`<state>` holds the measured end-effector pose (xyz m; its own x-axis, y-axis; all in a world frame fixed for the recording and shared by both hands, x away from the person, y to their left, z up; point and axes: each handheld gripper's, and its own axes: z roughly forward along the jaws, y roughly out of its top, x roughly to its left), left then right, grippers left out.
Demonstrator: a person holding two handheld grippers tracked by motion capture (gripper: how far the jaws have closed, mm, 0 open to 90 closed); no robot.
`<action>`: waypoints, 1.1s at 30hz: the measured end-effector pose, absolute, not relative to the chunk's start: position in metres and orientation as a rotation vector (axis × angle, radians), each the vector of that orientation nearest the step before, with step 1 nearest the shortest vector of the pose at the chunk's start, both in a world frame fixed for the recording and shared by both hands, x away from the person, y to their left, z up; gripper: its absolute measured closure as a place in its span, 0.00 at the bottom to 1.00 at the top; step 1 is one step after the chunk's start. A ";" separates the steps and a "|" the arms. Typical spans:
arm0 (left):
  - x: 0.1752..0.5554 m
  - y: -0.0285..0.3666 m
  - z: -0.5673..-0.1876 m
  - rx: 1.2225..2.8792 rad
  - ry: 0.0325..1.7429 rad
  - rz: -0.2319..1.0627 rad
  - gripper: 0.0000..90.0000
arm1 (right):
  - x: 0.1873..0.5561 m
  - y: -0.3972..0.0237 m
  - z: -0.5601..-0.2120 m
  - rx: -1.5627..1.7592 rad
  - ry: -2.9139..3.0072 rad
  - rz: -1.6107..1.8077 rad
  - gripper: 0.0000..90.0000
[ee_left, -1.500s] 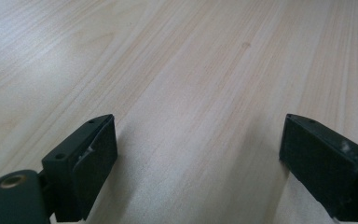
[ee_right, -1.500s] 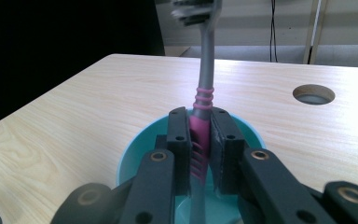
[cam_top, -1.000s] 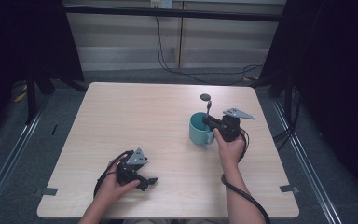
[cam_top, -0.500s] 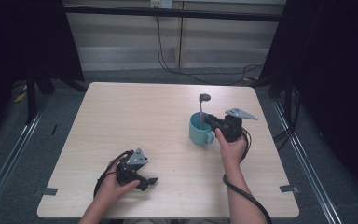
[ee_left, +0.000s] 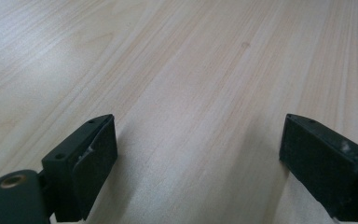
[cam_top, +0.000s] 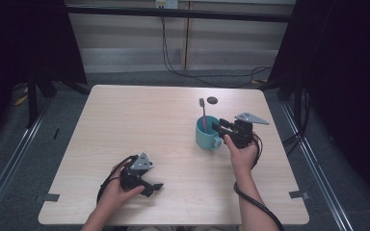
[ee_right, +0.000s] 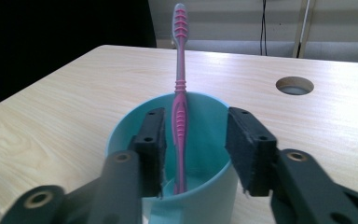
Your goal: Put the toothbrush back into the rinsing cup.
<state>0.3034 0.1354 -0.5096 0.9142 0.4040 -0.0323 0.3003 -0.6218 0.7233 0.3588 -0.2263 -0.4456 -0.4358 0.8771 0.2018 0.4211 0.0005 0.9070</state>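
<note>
Standing upright in a teal mug (cam_top: 207, 137), right of centre in the high view, a pink toothbrush (cam_top: 203, 115) is recorded, its grey head uppermost and its foot on the mug floor. Right gripper (cam_top: 221, 128): held level at the mug's right rim; in the right gripper view its jaws have just been opening, and the pads (ee_right: 153, 144) are seen apart on either side of the toothbrush (ee_right: 181, 112), the left pad very near the handle, the right one clear of it, so nothing is pinched. Mug (ee_right: 121, 140): set near a round cable hole (ee_right: 294, 85) in the wooden table (cam_top: 139, 120). Left gripper (cam_top: 150, 187): rested in the person's hand at lower left of the high view, jaws spread wide over bare wood (ee_left: 191, 93), nothing between them
</note>
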 end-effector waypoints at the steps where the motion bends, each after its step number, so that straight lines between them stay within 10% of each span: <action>1: 0.303 0.135 -0.510 2.280 0.503 0.168 0.12 | 0.357 -0.227 -0.443 1.326 1.863 1.415 0.60; 33: 0.303 0.135 -0.510 2.284 0.499 0.170 0.12 | 0.336 -0.235 -0.417 1.261 1.964 1.343 0.23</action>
